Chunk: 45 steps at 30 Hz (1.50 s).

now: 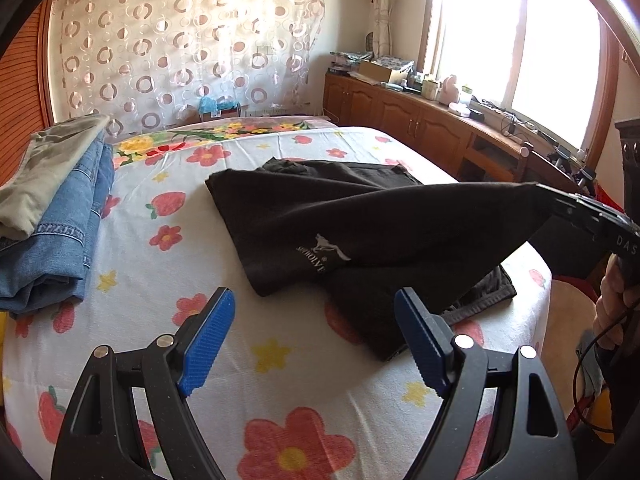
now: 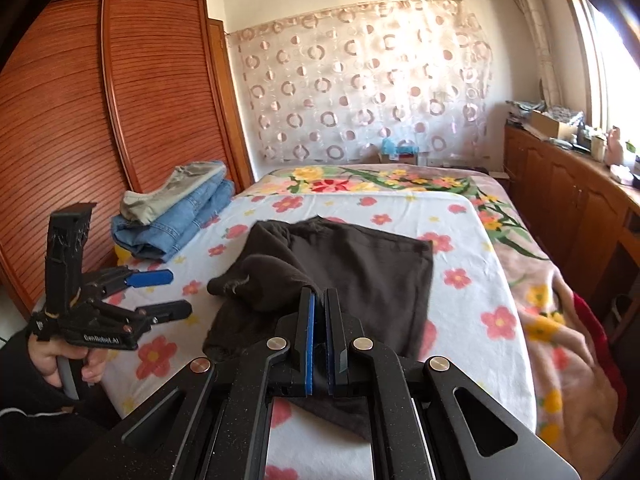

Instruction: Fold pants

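Dark brown pants (image 1: pixel 320 220) with a white logo lie partly folded on the flowered bed sheet (image 1: pixel 248 352). My right gripper (image 2: pixel 319 300) is shut on an edge of the pants (image 2: pixel 360 272) and holds it lifted off the bed; in the left wrist view it shows at the right (image 1: pixel 540 192) with the cloth stretched up to it. My left gripper (image 1: pixel 316 308) is open and empty, hovering just short of the near edge of the pants; it also shows in the right wrist view (image 2: pixel 168 292), left of the pants.
A stack of folded jeans (image 1: pixel 60 240) and khaki pants (image 1: pixel 48 172) sits at the bed's left side beside a wooden wardrobe (image 2: pixel 80 120). A cluttered wooden cabinet (image 1: pixel 420 112) runs under the window on the right. A patterned curtain (image 1: pixel 180 40) hangs behind.
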### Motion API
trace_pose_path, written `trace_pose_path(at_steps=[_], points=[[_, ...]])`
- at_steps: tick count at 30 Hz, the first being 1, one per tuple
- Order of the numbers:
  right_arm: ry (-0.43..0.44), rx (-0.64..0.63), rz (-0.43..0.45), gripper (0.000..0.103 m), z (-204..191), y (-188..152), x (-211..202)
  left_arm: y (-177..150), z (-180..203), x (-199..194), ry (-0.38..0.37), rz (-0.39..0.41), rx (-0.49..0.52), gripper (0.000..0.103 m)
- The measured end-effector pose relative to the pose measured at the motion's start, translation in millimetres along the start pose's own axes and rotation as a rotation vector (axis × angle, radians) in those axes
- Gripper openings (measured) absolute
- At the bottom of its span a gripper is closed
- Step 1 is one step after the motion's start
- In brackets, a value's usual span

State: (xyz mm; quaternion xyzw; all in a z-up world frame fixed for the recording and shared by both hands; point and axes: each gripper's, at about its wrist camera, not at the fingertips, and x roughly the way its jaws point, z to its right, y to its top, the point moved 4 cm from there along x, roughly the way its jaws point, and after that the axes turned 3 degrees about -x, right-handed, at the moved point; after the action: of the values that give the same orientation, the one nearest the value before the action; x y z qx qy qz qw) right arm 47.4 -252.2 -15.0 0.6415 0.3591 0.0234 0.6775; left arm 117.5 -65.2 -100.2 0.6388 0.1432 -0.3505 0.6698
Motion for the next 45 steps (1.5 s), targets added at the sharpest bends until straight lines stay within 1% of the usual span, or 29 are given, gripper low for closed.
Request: trace_pose_path(at_steps=[8,12,15,19,24,29,30,31,34,38,41,42,45], points=[[-0.038,0.021,-0.024,0.004,7.0,-3.3,-10.4,-3.9,9.9,1.9,-0.008,-0.007,0.019,0.083],[-0.056,0.042,-0.080,0.004,12.3,-18.9,-5.8,-6.2,12.3,5.5,-0.010,-0.017,0.022,0.083],[-0.053,0.074,-0.135,0.004,14.7,-33.4,3.1,-7.4,13.4,8.7,-0.010,-0.024,0.021,0.083],[-0.042,0.101,-0.180,0.004,19.5,-43.5,11.9,-11.4,16.7,13.4,-0.014,-0.038,0.027,0.083],[-0.031,0.123,-0.190,0.004,22.4,-40.2,15.5,-17.5,21.5,20.9,-0.011,-0.059,0.041,0.083],[-0.034,0.124,-0.189,0.004,23.0,-38.2,13.2,-25.6,21.5,30.0,0.005,-0.100,0.046,0.083],[-0.038,0.119,-0.186,0.008,23.1,-40.6,12.6,-27.8,20.8,32.0,0.004,-0.111,0.043,0.083],[-0.045,0.114,-0.184,0.015,23.5,-42.7,12.0,-28.9,20.4,33.1,0.003,-0.116,0.041,0.083],[-0.063,0.117,-0.178,0.025,24.8,-43.1,8.6,-29.8,17.4,34.1,-0.013,-0.118,0.022,0.083],[-0.062,0.120,-0.183,0.027,26.3,-43.7,5.6,-28.6,17.0,29.5,-0.011,-0.109,0.021,0.083],[-0.062,0.107,-0.171,0.028,25.6,-40.5,3.8,-20.7,14.1,19.2,0.006,-0.074,0.023,0.083],[-0.063,0.105,-0.166,0.030,25.3,-38.6,4.3,-17.2,11.6,14.2,0.012,-0.060,0.018,0.083],[-0.060,0.095,-0.142,0.039,23.5,-31.0,3.3,-8.1,4.1,1.8,0.030,-0.027,0.014,0.083]])
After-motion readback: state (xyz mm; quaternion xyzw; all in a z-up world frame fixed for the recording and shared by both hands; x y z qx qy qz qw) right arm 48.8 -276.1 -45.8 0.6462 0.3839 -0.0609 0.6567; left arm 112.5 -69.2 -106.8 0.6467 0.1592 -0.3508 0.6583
